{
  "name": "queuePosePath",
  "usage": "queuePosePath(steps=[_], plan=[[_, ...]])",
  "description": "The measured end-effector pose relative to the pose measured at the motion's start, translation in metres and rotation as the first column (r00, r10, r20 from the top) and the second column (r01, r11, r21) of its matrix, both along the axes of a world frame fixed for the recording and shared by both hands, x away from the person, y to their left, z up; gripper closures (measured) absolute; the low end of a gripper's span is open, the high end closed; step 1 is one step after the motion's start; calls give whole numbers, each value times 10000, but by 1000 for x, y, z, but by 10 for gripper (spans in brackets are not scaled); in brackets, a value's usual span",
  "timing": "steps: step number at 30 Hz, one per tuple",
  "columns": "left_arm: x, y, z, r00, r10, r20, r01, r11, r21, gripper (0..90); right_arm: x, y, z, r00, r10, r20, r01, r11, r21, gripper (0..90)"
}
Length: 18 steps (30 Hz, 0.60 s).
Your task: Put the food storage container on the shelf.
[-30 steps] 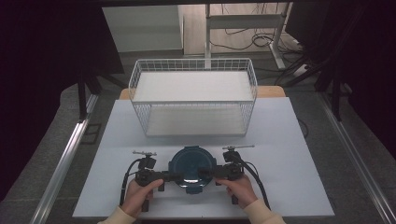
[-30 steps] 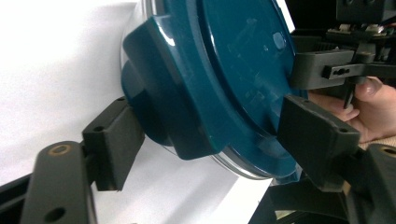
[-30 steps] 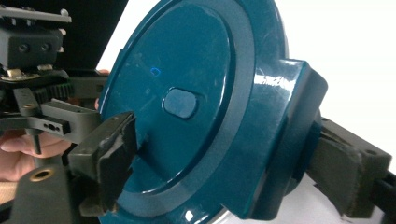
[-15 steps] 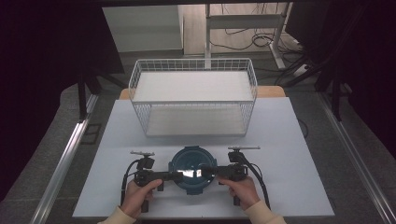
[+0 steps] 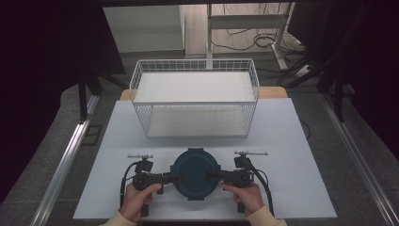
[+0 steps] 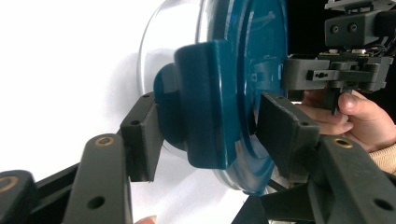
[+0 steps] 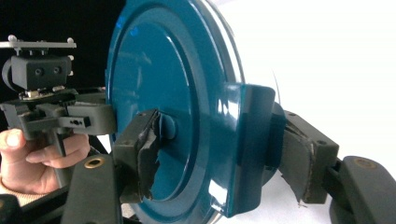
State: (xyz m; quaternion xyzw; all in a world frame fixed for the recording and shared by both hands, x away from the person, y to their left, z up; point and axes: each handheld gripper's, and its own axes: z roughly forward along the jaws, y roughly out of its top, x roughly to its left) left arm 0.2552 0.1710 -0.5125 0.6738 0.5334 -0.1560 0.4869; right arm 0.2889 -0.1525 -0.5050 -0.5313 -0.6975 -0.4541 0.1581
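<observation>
You are holding a two-jaw gripper in each hand at a white table (image 5: 291,141), and both grippers meet a round dark-blue lidded container (image 5: 195,173) that sits near the table's front edge, between your hands. Behind it, well apart, stands a white wire basket (image 5: 195,101).

Your left gripper (image 5: 175,178) comes at the container from its left side. In the left gripper view, the blue lid (image 6: 243,84) and its side latch tab (image 6: 205,102) sit between the two black jaws. The jaws have just been closing. One pad lies against the rounded part under the tab; the other pad (image 6: 282,128) sits just beside the lid's top face, and you cannot tell for sure whether it presses yet.

Your right gripper (image 5: 211,176) comes at the container from its right side. In the right gripper view, its jaws have just closed and are clamped on the opposite latch tab (image 7: 243,144): one torn-edged pad (image 7: 147,149) presses the top of the lid (image 7: 159,93), the other pad (image 7: 306,158) presses the underside of the tab. Past the lid, that view also shows your left hand (image 7: 42,158) on its gripper.
</observation>
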Motion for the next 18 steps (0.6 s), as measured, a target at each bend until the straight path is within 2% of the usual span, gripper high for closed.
queuePosePath(steps=[4,10,18], plan=[[-2,1,5,9996,64,274,-66,9999,92,439,-4,1,5,9991,101,417,-101,9999,-10,368],[-7,1,15,9980,-6,636,0,9999,106,445,-7,1,11,9970,179,748,-182,9998,34,368],[-14,0,36,9889,-168,1477,145,9998,162,453,-15,-2,33,9843,344,1730,-344,9994,-28,369]])
